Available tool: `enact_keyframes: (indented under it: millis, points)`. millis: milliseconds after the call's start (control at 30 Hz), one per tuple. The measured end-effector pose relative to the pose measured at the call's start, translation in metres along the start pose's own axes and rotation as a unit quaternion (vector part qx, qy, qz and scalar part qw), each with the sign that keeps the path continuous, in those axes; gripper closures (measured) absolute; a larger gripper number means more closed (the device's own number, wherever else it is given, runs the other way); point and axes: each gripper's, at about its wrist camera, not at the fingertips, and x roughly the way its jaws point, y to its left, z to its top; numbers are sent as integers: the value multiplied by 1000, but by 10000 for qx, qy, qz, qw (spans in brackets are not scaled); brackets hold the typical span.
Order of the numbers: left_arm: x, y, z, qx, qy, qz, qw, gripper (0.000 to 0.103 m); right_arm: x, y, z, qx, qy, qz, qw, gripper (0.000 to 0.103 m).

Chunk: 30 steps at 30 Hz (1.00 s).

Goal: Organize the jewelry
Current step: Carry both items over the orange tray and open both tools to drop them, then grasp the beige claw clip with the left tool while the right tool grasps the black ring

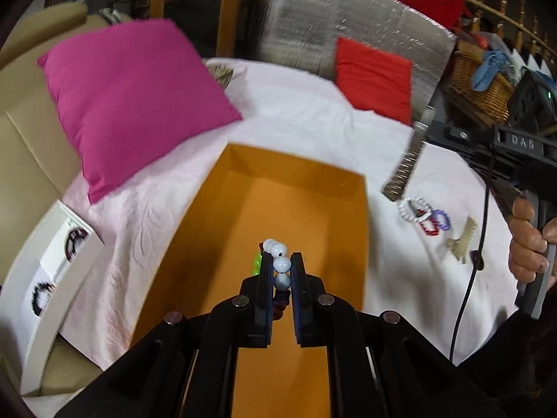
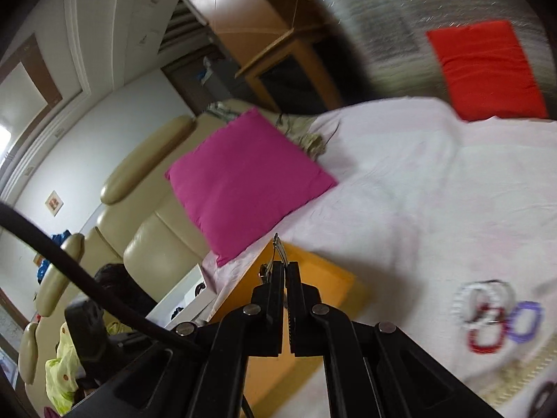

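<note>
My left gripper [image 1: 281, 261] is shut on a white bead bracelet [image 1: 280, 264] with dark red beads lower down, held above the open orange box [image 1: 351, 188]. A green item [image 1: 257, 261] shows in the box beside the left finger. My right gripper [image 2: 284, 267] is shut on a silver metal watch band [image 2: 278, 247], which hangs long in the left wrist view [image 1: 409, 160]. White, red and purple bracelets [image 1: 423, 214] lie on the white cloth right of the box; they also show in the right wrist view [image 2: 491, 313].
A magenta pillow [image 1: 132, 101] lies left of the box and a red pillow [image 1: 372, 76] at the back. A white display card [image 1: 52, 271] with dark bracelets leans at the left. A beige woven band [image 1: 463, 240] lies near the bracelets. A beige sofa [image 2: 149, 216] stands beyond.
</note>
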Motion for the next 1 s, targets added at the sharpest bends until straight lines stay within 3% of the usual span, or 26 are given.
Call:
enact_keyframes:
  millis: [233,433,500,533,567,600,633,667,833,1000]
  points:
    - [45,10,-3,-172,258,278,9991,93,97,1,-12,-13,746,-362,9966,101]
    - [70,17,-2,-172,424,510,9977,92,149,-2,-13,-41,1096,-512,9927,97]
    - [75,21,-1,-259,485,558,9969,70,159,-4,-12,99,1168,-480,9919,96]
    - [75,24,0,-296,467,569,9968,64,164,-7,-10,197,1219,-441,9914,93]
    - [76,26,1,-329,420,595,9968,55,166,-9,-9,267,1252,-386,9910,79]
    - [74,27,1,-346,360,615,9969,51,169,-10,-6,304,1278,-365,9907,71]
    - [72,27,1,-344,314,616,9970,51,168,-13,-5,346,1302,-358,9902,54]
    - [70,27,1,-340,276,613,9972,51,165,-14,-6,350,1288,-338,9905,46]
    - [55,10,2,-263,159,606,9977,50,122,-26,-4,318,912,-166,9952,46]
    - [34,-43,6,212,-62,389,9990,48,31,-59,-5,420,451,-349,9975,46]
